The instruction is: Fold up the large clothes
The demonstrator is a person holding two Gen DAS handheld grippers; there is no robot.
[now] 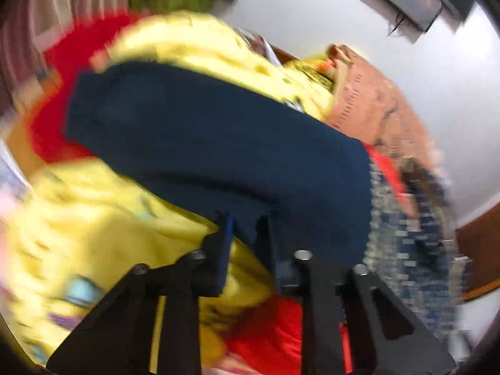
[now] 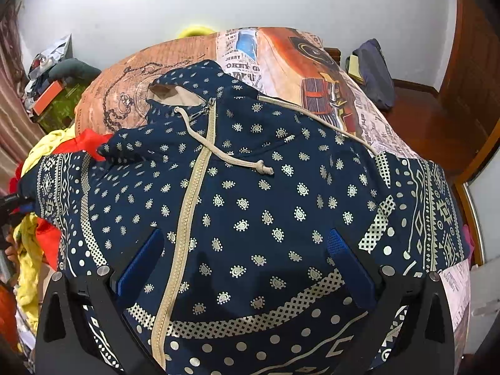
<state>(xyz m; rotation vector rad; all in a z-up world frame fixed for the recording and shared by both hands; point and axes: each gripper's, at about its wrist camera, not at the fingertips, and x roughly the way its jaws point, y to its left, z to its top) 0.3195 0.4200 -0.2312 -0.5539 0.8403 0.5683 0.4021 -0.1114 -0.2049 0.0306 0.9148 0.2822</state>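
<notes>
A bed (image 2: 175,59) under a printed orange sheet carries the navy hooded garment with cream paisley dots (image 2: 250,193). The right gripper (image 2: 245,261) hovers over it, jaws spread. The left gripper (image 1: 247,234), blurred, pinches its navy edge; yellow cloth (image 1: 93,218) behind is smeared.

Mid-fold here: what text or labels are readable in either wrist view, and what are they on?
"JERRY": newspaper-print bedsheet, right wrist view.
"OHNY G", cut off by a fold: same bedsheet.
Other newsprint on the bedsheet: too small to read.
Navy patterned hoodie: motifs only, no words.
Left wrist view: blurred, nothing readable.
</notes>
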